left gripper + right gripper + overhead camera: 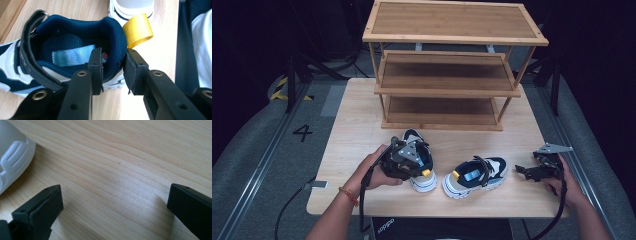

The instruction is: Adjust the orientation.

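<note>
Left gripper [404,161] sits over the left shoe [424,172], in front of the rack [447,75]; second shoe [474,176] beside it, right gripper [539,170] spread, idle. Left gripper view: jaws pinch the padded heel collar [117,42] by the yellow loop [138,30]. Soft, light; collar likely the firmest hold. Toe cut off. Right gripper view: bare table [120,170], white sole edge [12,157].

2 shoes [419,165] [475,176] side by side on table [362,120], rack [447,65] behind.
</note>
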A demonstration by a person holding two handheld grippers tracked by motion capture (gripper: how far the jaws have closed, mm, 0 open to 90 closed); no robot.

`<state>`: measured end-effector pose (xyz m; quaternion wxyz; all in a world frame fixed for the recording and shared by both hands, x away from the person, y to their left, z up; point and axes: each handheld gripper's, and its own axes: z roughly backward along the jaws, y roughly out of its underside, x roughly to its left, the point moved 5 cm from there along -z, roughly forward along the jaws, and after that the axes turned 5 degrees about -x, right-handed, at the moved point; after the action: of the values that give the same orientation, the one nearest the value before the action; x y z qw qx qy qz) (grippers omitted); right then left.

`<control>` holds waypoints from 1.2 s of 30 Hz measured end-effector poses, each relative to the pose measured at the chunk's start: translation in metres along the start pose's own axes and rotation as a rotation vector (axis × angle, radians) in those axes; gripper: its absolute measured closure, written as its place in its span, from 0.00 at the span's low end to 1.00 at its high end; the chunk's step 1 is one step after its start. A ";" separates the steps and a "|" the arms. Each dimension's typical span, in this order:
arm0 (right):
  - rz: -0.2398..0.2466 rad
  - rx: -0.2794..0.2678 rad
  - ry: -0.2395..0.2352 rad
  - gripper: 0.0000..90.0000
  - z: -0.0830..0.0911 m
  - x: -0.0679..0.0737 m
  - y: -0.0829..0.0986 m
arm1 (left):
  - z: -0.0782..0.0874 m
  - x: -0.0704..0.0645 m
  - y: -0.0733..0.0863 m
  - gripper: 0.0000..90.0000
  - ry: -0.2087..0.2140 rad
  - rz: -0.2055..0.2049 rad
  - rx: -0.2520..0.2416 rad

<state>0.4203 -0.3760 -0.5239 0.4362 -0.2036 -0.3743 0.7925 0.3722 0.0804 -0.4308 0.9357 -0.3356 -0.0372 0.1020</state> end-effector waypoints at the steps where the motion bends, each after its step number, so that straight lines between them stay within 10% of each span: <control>1: 0.000 0.001 0.000 0.01 0.000 0.000 0.000 | 0.000 -0.001 0.000 0.76 -0.003 0.004 -0.010; 15: 0.000 0.001 0.000 0.01 0.000 0.000 0.000 | -0.027 -0.008 -0.013 0.29 0.006 0.130 -0.087; 28: 0.001 -0.001 0.000 0.01 0.000 0.000 0.000 | -0.039 -0.005 -0.011 0.54 -0.018 0.097 0.029; 36: 0.002 -0.001 0.001 0.01 0.000 0.000 0.000 | -0.040 -0.008 -0.012 0.77 0.086 0.057 0.117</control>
<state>0.4203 -0.3762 -0.5239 0.4356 -0.2044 -0.3744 0.7927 0.3716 0.0447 -0.4539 0.9511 -0.2856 0.0186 0.1161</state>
